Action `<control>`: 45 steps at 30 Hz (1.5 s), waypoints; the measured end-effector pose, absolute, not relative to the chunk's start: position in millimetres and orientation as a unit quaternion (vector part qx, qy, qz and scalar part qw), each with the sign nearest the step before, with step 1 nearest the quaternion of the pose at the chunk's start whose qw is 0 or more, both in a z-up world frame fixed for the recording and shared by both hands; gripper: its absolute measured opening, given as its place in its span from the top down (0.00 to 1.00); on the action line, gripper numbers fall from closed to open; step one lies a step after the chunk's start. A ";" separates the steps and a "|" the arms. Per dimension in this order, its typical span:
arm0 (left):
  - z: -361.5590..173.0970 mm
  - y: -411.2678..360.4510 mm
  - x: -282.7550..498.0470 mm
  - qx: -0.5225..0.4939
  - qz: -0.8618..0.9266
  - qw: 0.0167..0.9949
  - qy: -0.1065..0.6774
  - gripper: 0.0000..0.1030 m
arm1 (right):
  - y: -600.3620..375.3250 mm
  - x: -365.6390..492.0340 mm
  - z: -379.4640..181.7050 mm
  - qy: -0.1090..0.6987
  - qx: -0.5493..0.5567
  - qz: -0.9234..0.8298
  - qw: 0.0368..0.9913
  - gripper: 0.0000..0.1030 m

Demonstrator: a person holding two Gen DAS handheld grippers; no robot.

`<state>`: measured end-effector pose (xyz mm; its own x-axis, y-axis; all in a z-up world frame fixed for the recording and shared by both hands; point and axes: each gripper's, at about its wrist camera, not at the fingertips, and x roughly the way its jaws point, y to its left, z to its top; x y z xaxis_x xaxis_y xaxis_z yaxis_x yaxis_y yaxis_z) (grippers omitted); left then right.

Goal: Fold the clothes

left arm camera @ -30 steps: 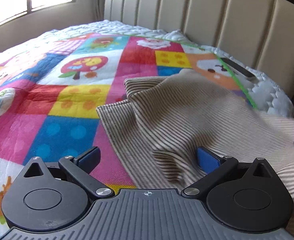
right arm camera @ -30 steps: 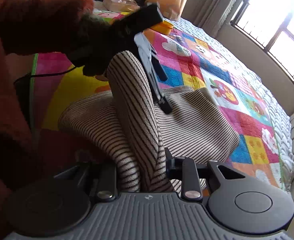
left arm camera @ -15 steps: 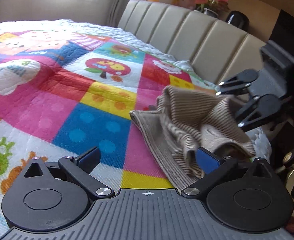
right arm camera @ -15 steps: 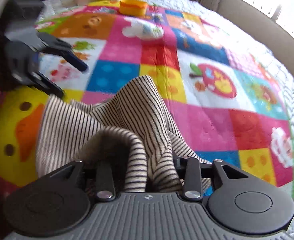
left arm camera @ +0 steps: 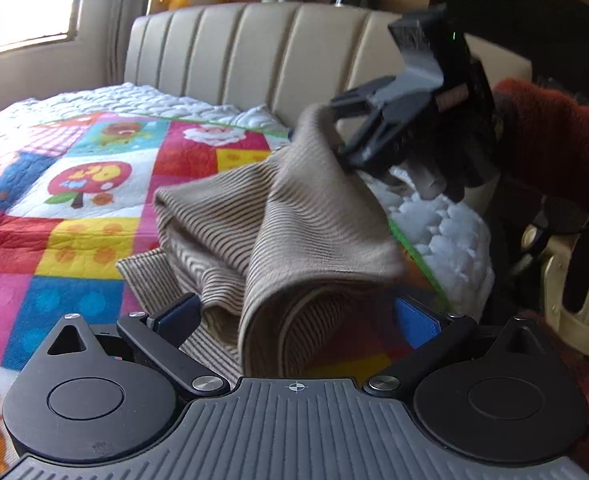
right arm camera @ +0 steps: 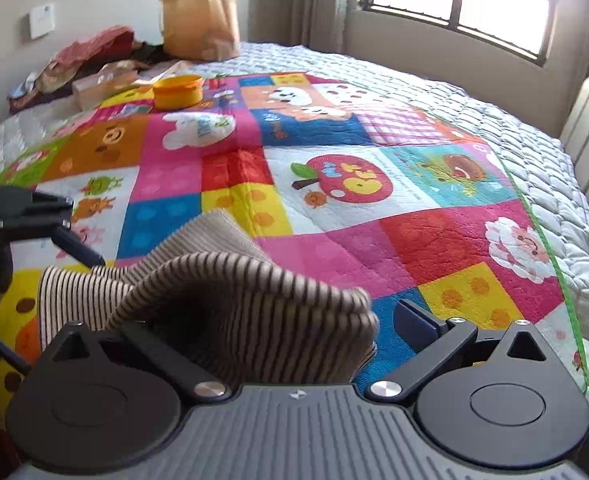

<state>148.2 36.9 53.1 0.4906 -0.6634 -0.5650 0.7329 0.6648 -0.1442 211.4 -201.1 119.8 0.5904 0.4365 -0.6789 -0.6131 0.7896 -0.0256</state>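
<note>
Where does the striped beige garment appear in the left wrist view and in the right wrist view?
Left wrist view: the striped beige garment fills the centre, heaped on the patchwork quilt.
Right wrist view: the garment lies at lower left, just before the camera.
Shared landmark: the red apple patch on the quilt.

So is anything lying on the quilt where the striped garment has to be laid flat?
Nothing visible does. The striped garment lies between the opening right gripper jaws, patchwork quilt beyond it bare. The yellow bowl sits far off.
</note>
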 end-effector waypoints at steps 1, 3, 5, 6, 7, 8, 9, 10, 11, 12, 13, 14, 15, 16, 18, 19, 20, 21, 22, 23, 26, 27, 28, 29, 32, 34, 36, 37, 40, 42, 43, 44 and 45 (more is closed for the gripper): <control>52.9 33.9 152.5 0.060 -0.392 0.868 0.299 0.00 | -203.6 213.5 121.7 0.335 -0.120 0.292 0.888 0.02; 55.2 35.3 165.3 0.049 -0.358 0.885 0.293 0.00 | -207.8 216.9 125.6 0.322 -0.108 0.282 0.897 0.00; 57.2 39.7 180.3 0.035 -0.316 0.903 0.289 0.00 | -211.9 217.4 128.1 0.311 -0.103 0.267 0.906 0.00; 57.3 43.4 189.1 0.027 -0.288 0.913 0.288 0.00 | -214.7 217.3 128.1 0.308 -0.098 0.261 0.910 0.00; 56.0 47.2 198.2 0.019 -0.262 0.919 0.293 0.00 | -217.4 217.2 125.6 0.308 -0.094 0.251 0.913 0.00; 53.2 51.5 207.8 0.010 -0.236 0.924 0.301 0.00 | -220.0 217.2 122.1 0.308 -0.090 0.237 0.917 0.00; 49.1 55.0 216.1 0.006 -0.212 0.927 0.309 0.00 | -222.3 217.6 116.6 0.310 -0.088 0.218 0.921 0.00; 44.6 58.1 223.7 0.004 -0.191 0.929 0.318 0.00 | -224.4 218.5 108.8 0.315 -0.088 0.195 0.925 0.00; 40.3 60.6 228.6 0.004 -0.182 0.927 0.326 0.00 | -226.2 219.4 98.9 0.318 -0.088 0.175 0.928 0.00; 36.2 62.8 232.1 0.003 -0.180 0.925 0.335 0.00 | -226.7 220.3 87.8 0.322 -0.089 0.160 0.929 0.00; 32.1 65.0 235.5 0.003 -0.178 0.922 0.343 0.00 | -226.7 221.1 76.2 0.327 -0.090 0.148 0.929 0.00; 29.6 66.8 237.2 0.002 -0.179 0.919 0.350 0.00 | -226.3 221.2 66.1 0.329 -0.086 0.140 0.930 0.00; 28.4 67.9 237.5 0.003 -0.179 0.918 0.354 0.00 | -225.9 220.3 58.4 0.326 -0.077 0.134 0.933 0.00; 27.5 68.7 237.7 0.003 -0.177 0.918 0.356 0.00 | -225.9 219.6 52.7 0.323 -0.063 0.127 0.936 0.00; 25.7 70.3 239.0 0.005 -0.171 0.916 0.362 0.00 | -226.6 218.3 47.1 0.324 -0.033 0.115 0.939 0.00; 24.8 70.9 240.5 0.007 -0.165 0.916 0.366 0.00 | -227.8 217.5 46.2 0.325 -0.022 0.110 0.939 0.00; 23.3 70.5 241.8 0.012 -0.158 0.915 0.371 0.00 | -229.7 216.3 46.4 0.328 -0.015 0.109 0.938 0.00; 22.5 70.7 241.9 0.013 -0.156 0.914 0.373 0.00 | -231.9 215.1 47.0 0.331 -0.009 0.110 0.937 0.00; 22.1 71.5 241.5 0.010 -0.156 0.914 0.375 0.00 | -235.1 213.6 48.6 0.334 -0.001 0.115 0.936 0.00; 21.8 72.2 241.1 0.008 -0.155 0.913 0.377 0.00 | -239.1 211.3 51.8 0.335 0.006 0.122 0.934 0.00; 32.9 78.9 230.9 -0.006 -0.153 0.919 0.363 0.00 | -257.5 194.4 67.7 0.307 0.045 0.133 0.941 0.00; 39.2 81.3 225.7 -0.011 -0.154 0.922 0.355 0.00 | -263.2 185.2 71.2 0.293 0.056 0.131 0.945 0.00; 46.2 83.8 220.1 -0.016 -0.156 0.925 0.346 0.00 | -268.3 175.8 74.0 0.279 0.064 0.128 0.950 0.00; 54.4 85.8 214.7 -0.023 -0.159 0.928 0.337 0.00 | -271.7 166.8 74.4 0.269 0.067 0.120 0.953 0.00; 80.8 82.1 200.5 -0.035 -0.197 0.932 0.301 0.00 | -275.3 142.7 68.7 0.253 0.064 0.099 0.960 0.00; 96.3 72.2 192.2 -0.029 -0.242 0.929 0.279 0.00 | -268.9 132.7 60.5 0.257 0.040 0.076 0.963 0.00; 104.7 53.3 187.0 -0.006 -0.299 0.916 0.267 0.00 | -257.0 133.0 47.5 0.277 -0.004 0.041 0.960 0.00; 106.4 43.1 185.5 0.006 -0.323 0.909 0.263 0.00 | -251.9 136.0 37.8 0.291 -0.023 0.033 0.956 0.01; 109.4 21.4 185.7 0.040 -0.352 0.902 0.246 0.00 | -254.8 140.0 22.3 0.313 0.001 0.028 0.949 0.01; 111.8 19.3 191.4 0.037 -0.348 0.906 0.238 0.00 | -261.2 134.0 28.5 0.309 0.020 0.028 0.950 0.01; 112.4 20.2 196.4 0.031 -0.342 0.908 0.240 0.00 | -263.4 128.2 33.4 0.305 0.023 0.029 0.952 0.01; 109.5 21.0 203.5 0.029 -0.330 0.910 0.248 0.00 | -265.7 122.3 38.3 0.300 0.027 0.030 0.953 0.01; 104.7 21.9 211.6 0.029 -0.315 0.912 0.260 0.00 | -268.0 115.0 44.1 0.296 0.035 0.038 0.954 0.00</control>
